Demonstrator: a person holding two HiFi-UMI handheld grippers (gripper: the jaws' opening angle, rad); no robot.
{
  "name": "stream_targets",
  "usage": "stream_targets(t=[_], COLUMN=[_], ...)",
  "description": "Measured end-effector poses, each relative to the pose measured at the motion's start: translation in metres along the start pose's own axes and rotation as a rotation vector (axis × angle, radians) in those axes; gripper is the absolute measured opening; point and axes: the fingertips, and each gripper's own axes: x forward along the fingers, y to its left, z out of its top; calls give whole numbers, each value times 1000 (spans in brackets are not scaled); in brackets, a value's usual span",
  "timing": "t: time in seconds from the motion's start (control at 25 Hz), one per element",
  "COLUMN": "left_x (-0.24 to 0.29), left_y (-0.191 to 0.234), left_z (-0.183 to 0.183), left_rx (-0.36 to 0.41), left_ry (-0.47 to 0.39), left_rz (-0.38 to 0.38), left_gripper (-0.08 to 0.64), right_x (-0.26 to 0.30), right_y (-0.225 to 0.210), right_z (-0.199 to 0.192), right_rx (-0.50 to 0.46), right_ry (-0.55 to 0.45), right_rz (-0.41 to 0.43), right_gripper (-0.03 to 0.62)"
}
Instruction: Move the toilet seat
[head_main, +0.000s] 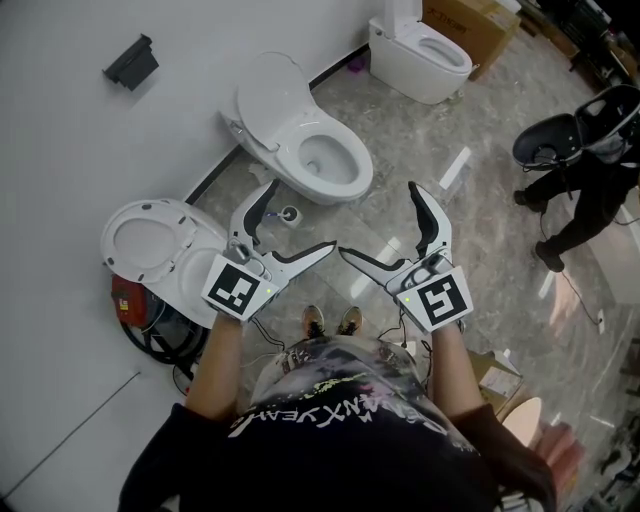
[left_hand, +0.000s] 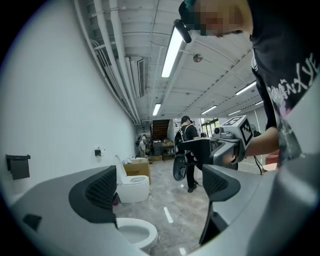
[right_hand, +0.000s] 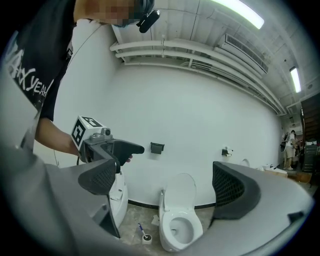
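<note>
White toilet (head_main: 305, 140), lid raised, sits at 12 o'clock; left gripper (head_main: 300, 216) and right gripper (head_main: 378, 218) both released, jaws wide apart, empty.

A toilet (head_main: 305, 135) stands against the wall (head_main: 60, 130) just ahead of the left gripper (head_main: 302, 215) and right gripper (head_main: 377, 218). A second toilet (head_main: 160, 240) sits left of the left gripper. A third toilet (head_main: 420, 55) stands far ahead, before a cardboard box (head_main: 470, 25).

White oval toilet seat (head_main: 268, 98) — raised upright, leaning back behind its open bowl (head_main: 332, 160)
</note>
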Motion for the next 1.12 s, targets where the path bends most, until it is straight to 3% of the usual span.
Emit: stream_targets(t=[0.16,0.72,1.12], left_x=[0,4,16], left_y=[-3,-9,-43], left_z=[-4,-4,-2], left_rx=[0,4,13], left_ry=[21,36,21], left_rz=[-19,4,50], left_gripper=[541,541,541], right_x=[-3,-14,-49], right_y=[1,-5,-14], right_z=[-2,-11,-23], right_rx=[-2,5,-5], right_ry=[2,21,4], right_rz=[-2,2,31], right_gripper=[586,586,586])
